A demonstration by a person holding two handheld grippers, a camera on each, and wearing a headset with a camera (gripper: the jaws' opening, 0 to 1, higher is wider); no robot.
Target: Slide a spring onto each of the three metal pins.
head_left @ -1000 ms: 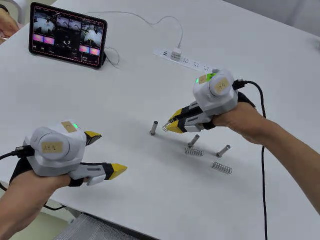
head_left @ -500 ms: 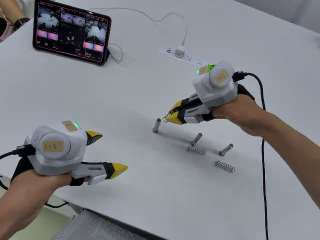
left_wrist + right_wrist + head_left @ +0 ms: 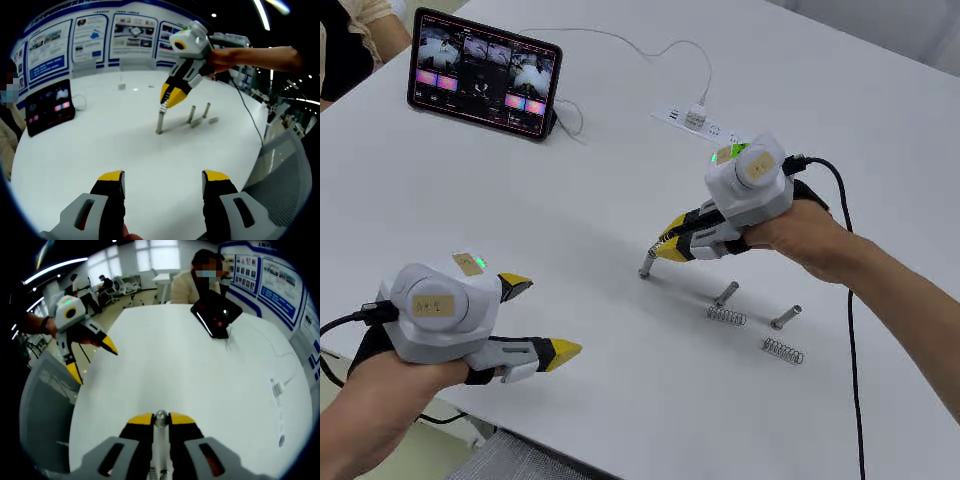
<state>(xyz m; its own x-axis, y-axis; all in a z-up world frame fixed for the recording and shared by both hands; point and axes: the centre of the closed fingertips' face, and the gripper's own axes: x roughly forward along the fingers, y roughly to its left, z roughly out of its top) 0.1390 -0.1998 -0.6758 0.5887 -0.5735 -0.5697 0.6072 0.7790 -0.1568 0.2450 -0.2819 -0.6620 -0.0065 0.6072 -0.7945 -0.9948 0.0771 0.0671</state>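
Hovering over the white table [image 3: 570, 180] in the head view, the right gripper [image 3: 666, 248] pinches a spring [image 3: 655, 245] just above an upright pin [image 3: 647, 265]. Two more pins [image 3: 726, 293] stand to its right, each with a loose spring [image 3: 726, 316] lying beside it. The left gripper [image 3: 542, 318] hangs near the table's edge, jaws wide apart and empty.

Left gripper view: its own jaws are spread with nothing between them. Across the table, the spring's end sits right at the pin's top.

Right gripper view: closed jaws clamp the spring, and the pin's round top shows between their yellow tips. A tablet [image 3: 215, 315] stands beyond.
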